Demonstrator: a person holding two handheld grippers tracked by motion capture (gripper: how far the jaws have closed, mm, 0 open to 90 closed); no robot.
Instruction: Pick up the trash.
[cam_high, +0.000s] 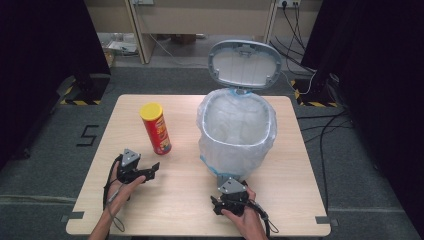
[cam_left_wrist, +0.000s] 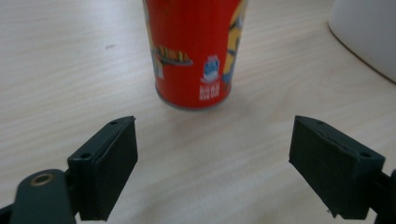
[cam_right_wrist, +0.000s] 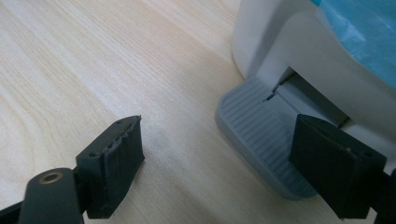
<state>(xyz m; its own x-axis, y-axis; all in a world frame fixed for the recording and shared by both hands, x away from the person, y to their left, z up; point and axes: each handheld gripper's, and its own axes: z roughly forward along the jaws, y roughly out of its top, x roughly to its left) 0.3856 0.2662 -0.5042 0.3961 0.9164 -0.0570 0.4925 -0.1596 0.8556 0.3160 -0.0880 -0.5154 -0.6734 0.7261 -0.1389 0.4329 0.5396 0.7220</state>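
Nothing was binned yet: the chip can (cam_high: 156, 128) stood ungrasped before the left gripper (cam_left_wrist: 212, 163)'s spread jaws; the right gripper (cam_right_wrist: 217, 163) gaped at the bin pedal (cam_right_wrist: 259, 140).

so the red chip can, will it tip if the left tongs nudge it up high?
Probably. The chip can stands tall and narrow on the table, so likely top-heavy. Once over, its round wall would likely roll. Looks rigid; open left tongs could grip it.

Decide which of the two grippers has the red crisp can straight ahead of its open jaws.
The left gripper: the upright red crisp can stands just beyond its jaws. The right gripper faces the bin's grey pedal instead.
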